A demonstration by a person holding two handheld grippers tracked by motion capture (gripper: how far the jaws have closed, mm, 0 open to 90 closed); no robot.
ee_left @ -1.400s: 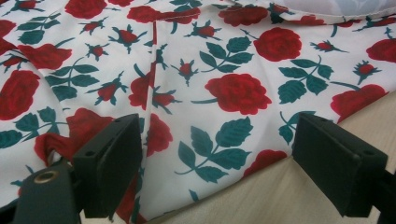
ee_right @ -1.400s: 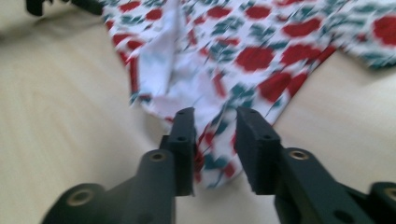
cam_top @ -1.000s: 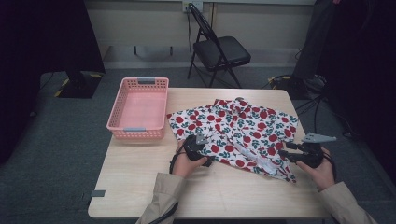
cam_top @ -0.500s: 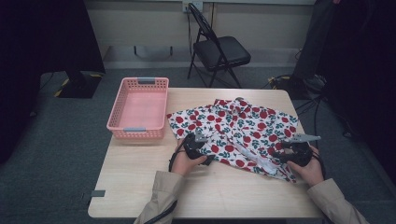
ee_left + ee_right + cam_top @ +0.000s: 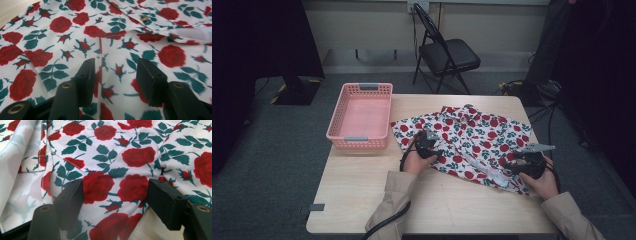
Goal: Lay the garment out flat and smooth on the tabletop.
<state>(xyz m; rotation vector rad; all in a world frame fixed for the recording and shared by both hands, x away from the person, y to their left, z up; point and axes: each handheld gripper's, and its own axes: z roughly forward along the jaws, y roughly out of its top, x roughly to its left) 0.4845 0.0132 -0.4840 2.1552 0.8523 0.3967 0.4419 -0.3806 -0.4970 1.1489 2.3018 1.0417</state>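
Note:
A white shirt (image 5: 472, 135) printed with red roses lies spread on the wooden table (image 5: 362, 200). My left gripper (image 5: 435, 148) rests on the shirt's near left part. Its jaws have just been closing, and in the left gripper view (image 5: 116, 75) they stand apart with a raised seam of the shirt (image 5: 75, 25) between them. My right gripper (image 5: 510, 165) lies on the near right hem. Its jaws have just been opening, and in the right gripper view (image 5: 115, 195) they stand wide with a hump of the shirt (image 5: 112, 150) between them.
A pink plastic basket (image 5: 358, 139), with nothing in it, sits at the table's left, close to the shirt's sleeve. A black folding chair (image 5: 447, 55) stands beyond the far edge. Bare tabletop stretches in front of the shirt, towards the person.
The left hand has slid a little farther onto the shirt, away from the person. The right hand has shifted slightly left and settled onto the hem.

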